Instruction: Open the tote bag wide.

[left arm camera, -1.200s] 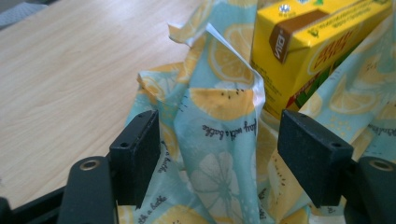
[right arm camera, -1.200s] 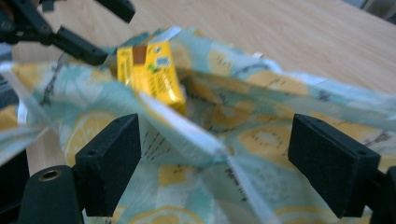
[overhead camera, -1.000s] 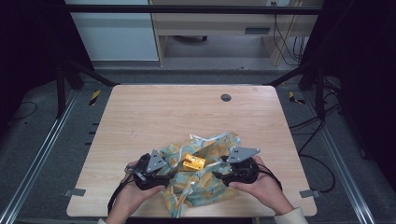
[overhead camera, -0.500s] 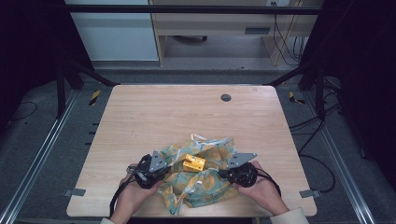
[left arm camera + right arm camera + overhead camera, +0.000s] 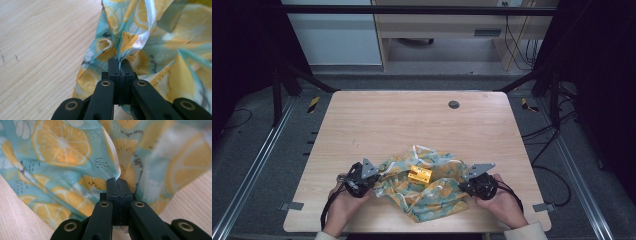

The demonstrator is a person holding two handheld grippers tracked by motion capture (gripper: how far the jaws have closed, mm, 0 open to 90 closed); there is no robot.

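A crumpled teal cloth printed with lemon slices [image 5: 422, 187] lies near the table's front edge, with white ribbon ties [image 5: 422, 149] trailing from it. A small yellow block [image 5: 420, 174] rests on top of the cloth. My left gripper [image 5: 373, 181] is shut on the cloth's left edge, and the cloth [image 5: 150, 50] is pinched between its jaws [image 5: 119, 62]. My right gripper [image 5: 464, 186] is shut on the right edge of the cloth [image 5: 65, 157], its jaws closed tight [image 5: 117, 181].
The wooden table [image 5: 412, 120] has a round dark grommet [image 5: 454, 104] at the back right. Metal rails [image 5: 257, 160] run along both sides of the table. Cables [image 5: 542, 145] hang off the right side.
Both grippers have moved toward the front edge and slightly apart, pulling the cloth with them. The yellow block stays on top of it.
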